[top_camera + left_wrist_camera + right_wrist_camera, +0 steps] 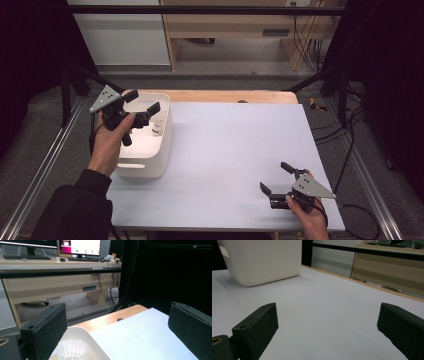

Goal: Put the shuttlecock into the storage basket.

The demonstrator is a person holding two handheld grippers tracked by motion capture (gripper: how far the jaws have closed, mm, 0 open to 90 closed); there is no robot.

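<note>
While over bin [150, 165], fingers [45, 332] wide, empty.

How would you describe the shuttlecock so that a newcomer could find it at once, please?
Start at the white sheet covering the table, then go to the white bin at its left edge, beneath the open left gripper. Inside lies the shuttlecock, a ribbed white feather skirt against smooth plastic walls.

Smooth white plastic bin [150, 165]; matt pale sheet [235, 155] over wood.
</note>
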